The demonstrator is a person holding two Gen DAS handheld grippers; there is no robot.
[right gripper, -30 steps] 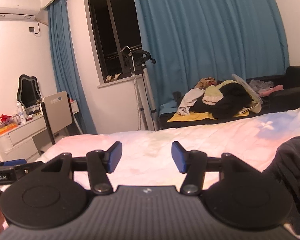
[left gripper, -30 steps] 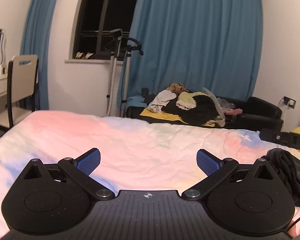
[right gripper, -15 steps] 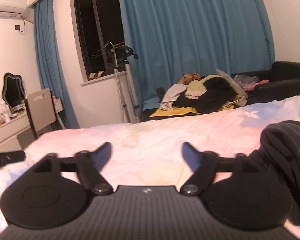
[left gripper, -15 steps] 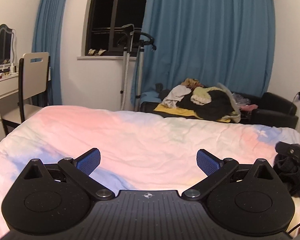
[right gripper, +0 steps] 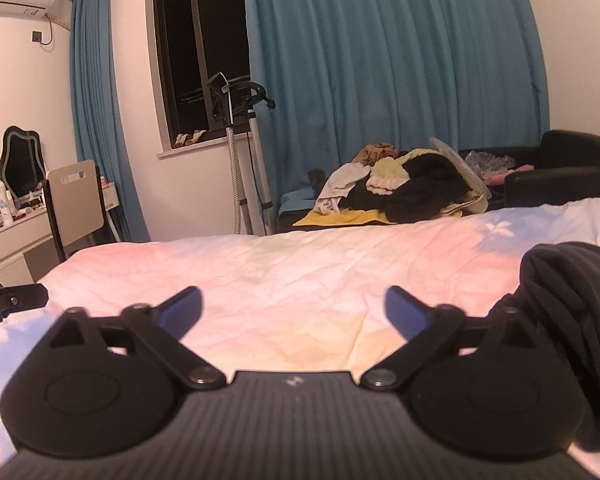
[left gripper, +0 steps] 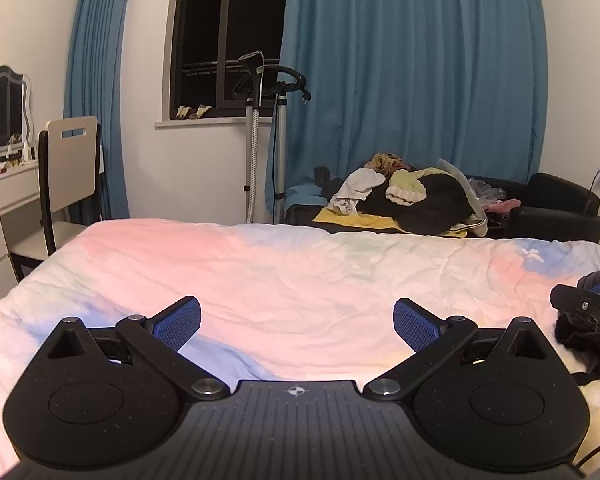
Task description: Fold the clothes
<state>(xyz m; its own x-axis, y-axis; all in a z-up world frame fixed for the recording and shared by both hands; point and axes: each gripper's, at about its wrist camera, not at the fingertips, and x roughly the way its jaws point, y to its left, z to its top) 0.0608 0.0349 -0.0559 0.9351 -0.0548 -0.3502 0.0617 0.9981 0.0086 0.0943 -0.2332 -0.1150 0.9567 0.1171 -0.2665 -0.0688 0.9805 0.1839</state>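
Over the bed (left gripper: 292,280), the left gripper (left gripper: 297,322) is held released. The right gripper (right gripper: 293,312) has just been opened wide, empty, beside a dark garment (right gripper: 572,300).

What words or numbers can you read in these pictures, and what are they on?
None can be read now.
White bottle on the dresser: blue label, too blurred.
Left gripper body: only a small cross-shaped mark, no letters.
Right gripper body: the same kind of mark, blurred.

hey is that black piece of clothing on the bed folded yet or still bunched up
Still bunched up. The black garment lies in a rumpled heap with loose ridges on the bedspread, beside the right claw, whose jaws have just been opening with nothing between them.
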